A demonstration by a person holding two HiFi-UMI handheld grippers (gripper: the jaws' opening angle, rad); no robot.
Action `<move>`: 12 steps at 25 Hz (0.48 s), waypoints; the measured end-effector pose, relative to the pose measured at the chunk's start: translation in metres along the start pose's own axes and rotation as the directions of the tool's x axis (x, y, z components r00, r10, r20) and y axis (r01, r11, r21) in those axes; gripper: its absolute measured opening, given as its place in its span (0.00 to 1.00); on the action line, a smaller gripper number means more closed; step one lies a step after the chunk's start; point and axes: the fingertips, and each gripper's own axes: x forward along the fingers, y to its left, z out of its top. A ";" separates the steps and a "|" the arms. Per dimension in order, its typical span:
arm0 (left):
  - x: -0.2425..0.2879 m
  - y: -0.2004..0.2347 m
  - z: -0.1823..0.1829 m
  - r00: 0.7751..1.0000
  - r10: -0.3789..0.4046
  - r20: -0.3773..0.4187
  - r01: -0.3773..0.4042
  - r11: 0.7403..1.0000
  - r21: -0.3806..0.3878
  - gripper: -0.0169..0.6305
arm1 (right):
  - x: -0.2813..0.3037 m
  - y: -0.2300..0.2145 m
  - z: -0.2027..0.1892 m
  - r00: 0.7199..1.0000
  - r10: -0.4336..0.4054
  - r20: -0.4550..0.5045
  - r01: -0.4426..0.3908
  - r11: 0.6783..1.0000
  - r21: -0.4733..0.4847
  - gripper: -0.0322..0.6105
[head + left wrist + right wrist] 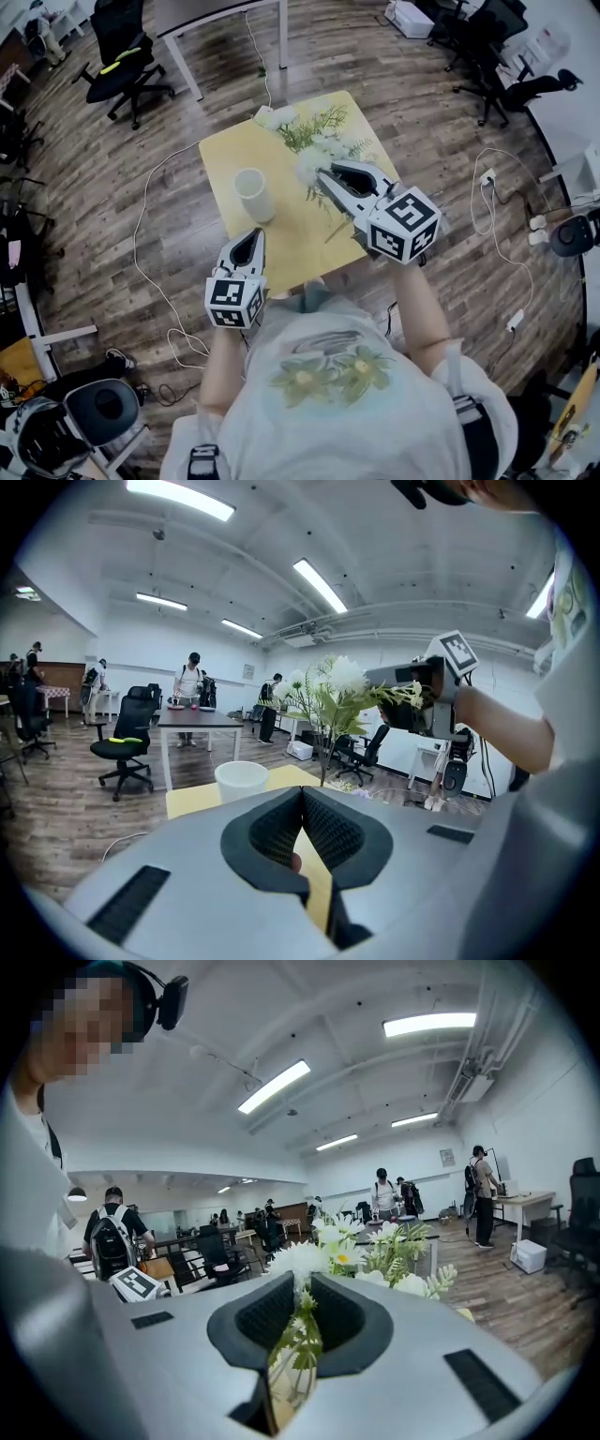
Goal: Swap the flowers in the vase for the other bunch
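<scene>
While left tongs (254, 236) sit pressed together, empty, at near counter (225, 159) edge, white vase (254, 194) stands bare. Right of vase, white bunch (323, 141) clamped by stems in right tongs (323, 176). Likely: vase emptied, planting bunch remains.

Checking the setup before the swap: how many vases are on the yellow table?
1. The white vase stands empty on the yellow table, left of the flowers in the right gripper; those flowers may hide more.

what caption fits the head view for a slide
The right tool grips white flowers over the yellow table, beside the empty white vase.
</scene>
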 end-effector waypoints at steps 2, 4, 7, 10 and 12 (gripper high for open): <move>0.001 -0.003 -0.001 1.000 0.001 -0.004 -0.001 1.000 -0.001 0.05 | 0.002 -0.004 -0.012 1.000 0.008 -0.027 -0.007 0.999 0.034 0.17; 0.001 -0.006 -0.002 1.000 0.003 -0.006 -0.003 1.000 -0.003 0.05 | 0.003 -0.008 -0.026 0.998 0.019 -0.056 -0.015 0.997 0.069 0.17; 0.001 -0.008 -0.004 1.000 0.008 -0.010 -0.008 1.000 -0.004 0.05 | 0.006 -0.010 -0.048 0.994 0.029 -0.102 -0.018 0.995 0.100 0.17; 0.000 -0.007 -0.008 1.000 0.015 -0.016 -0.015 1.000 -0.009 0.05 | 0.013 -0.012 -0.068 0.989 0.033 -0.146 -0.016 0.993 0.117 0.17; 0.000 -0.006 -0.011 1.000 0.018 -0.019 -0.019 1.000 -0.012 0.05 | 0.017 -0.015 -0.079 0.985 0.035 -0.171 -0.013 0.991 0.131 0.17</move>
